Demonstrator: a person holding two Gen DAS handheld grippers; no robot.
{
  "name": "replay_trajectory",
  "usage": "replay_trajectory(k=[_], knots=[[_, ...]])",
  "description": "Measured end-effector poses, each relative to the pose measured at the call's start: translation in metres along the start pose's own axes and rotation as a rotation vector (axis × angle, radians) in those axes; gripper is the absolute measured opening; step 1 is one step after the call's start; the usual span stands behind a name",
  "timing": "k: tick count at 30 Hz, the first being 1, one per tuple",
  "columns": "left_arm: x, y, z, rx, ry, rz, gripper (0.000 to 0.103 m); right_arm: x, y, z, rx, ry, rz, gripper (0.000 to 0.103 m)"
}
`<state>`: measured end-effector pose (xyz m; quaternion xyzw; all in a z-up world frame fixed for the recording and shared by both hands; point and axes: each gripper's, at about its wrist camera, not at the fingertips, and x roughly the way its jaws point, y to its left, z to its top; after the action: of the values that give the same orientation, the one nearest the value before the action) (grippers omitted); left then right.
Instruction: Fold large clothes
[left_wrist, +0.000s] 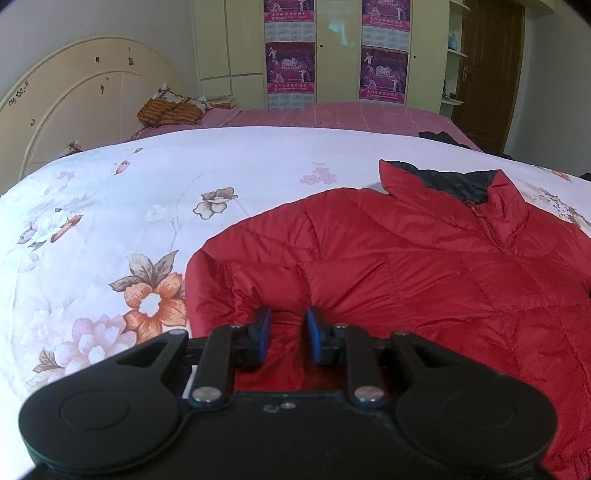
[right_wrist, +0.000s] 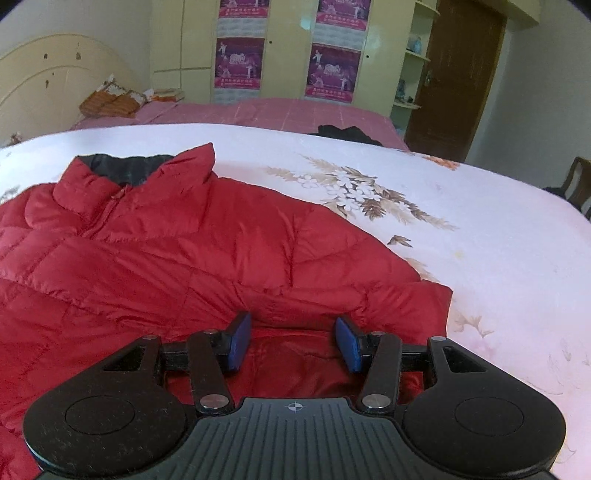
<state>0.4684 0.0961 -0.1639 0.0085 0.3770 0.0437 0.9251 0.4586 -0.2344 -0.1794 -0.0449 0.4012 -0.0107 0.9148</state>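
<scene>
A red quilted jacket (left_wrist: 424, 266) is laid flat, front up, on a bed covered with a white floral quilt (left_wrist: 110, 206). The collar (left_wrist: 454, 184) is stood up at the far end, with a dark lining exposed inside it; a zip is seen running down from the collar. The same jacket (right_wrist: 147, 251) is recorded in the right wrist view, collar (right_wrist: 133, 173) toward the far left, with the quilt (right_wrist: 461, 221) bare to its right.

Left gripper (left_wrist: 287, 334): the blue-padded fingers (left_wrist: 263, 332) are held partly apart, a narrow gap being left between them. Red fabric at the jacket's left side, near the folded sleeve edge, is seen in that gap and bunched around the tips; whether it is actually pinched cannot be told.

Right gripper (right_wrist: 293, 339): the fingers (right_wrist: 240, 341) are spread wide. They are lowered onto the jacket's right side near its sleeve edge, with red fabric lying loose between them and not clamped.

Background, noted only: a pink checked bedsheet (left_wrist: 332, 114) beyond the quilt, a cream arched headboard (left_wrist: 74, 92) at far left, a pale yellow wardrobe (left_wrist: 332, 51) bearing purple posters, a brown door (right_wrist: 458, 74) at right, and a dark garment (right_wrist: 347, 133) on the pink sheet.
</scene>
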Motion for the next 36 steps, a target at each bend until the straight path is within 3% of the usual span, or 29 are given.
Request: replay_trajectory(k=[7, 10, 12, 13, 14, 15, 16, 18, 26, 36], knots=[[-0.004, -0.001, 0.01, 0.012, 0.045, 0.008, 0.023, -0.004, -0.007, 0.014, -0.006, 0.064, 0.04, 0.049], [-0.016, 0.001, 0.01, 0.014, 0.043, 0.009, 0.024, -0.023, -0.01, 0.015, 0.014, 0.038, 0.039, 0.05], [-0.029, 0.002, 0.009, -0.002, 0.036, 0.006, 0.034, -0.037, -0.012, 0.011, 0.027, 0.016, 0.039, 0.05], [-0.036, 0.002, 0.008, -0.007, 0.032, 0.002, 0.039, -0.045, -0.012, 0.008, 0.031, 0.011, 0.044, 0.056], [-0.045, 0.001, 0.006, -0.008, 0.024, 0.0, 0.051, -0.053, -0.013, 0.005, 0.032, 0.003, 0.049, 0.076], [-0.053, -0.001, 0.005, -0.008, 0.013, -0.002, 0.061, -0.062, -0.013, 0.002, 0.03, -0.012, 0.052, 0.085], [-0.062, -0.003, 0.003, -0.006, -0.001, -0.006, 0.064, -0.072, -0.013, -0.002, 0.023, -0.033, 0.057, 0.088], [-0.076, -0.009, 0.0, 0.004, -0.019, -0.012, 0.07, -0.088, -0.013, -0.009, 0.007, -0.047, 0.068, 0.088], [-0.125, -0.031, -0.016, -0.031, -0.036, -0.043, 0.077, -0.137, -0.023, -0.039, 0.0, -0.054, 0.154, 0.088], [-0.173, -0.039, -0.071, -0.004, 0.012, -0.081, 0.079, -0.176, -0.027, -0.074, -0.018, -0.046, 0.262, 0.088]])
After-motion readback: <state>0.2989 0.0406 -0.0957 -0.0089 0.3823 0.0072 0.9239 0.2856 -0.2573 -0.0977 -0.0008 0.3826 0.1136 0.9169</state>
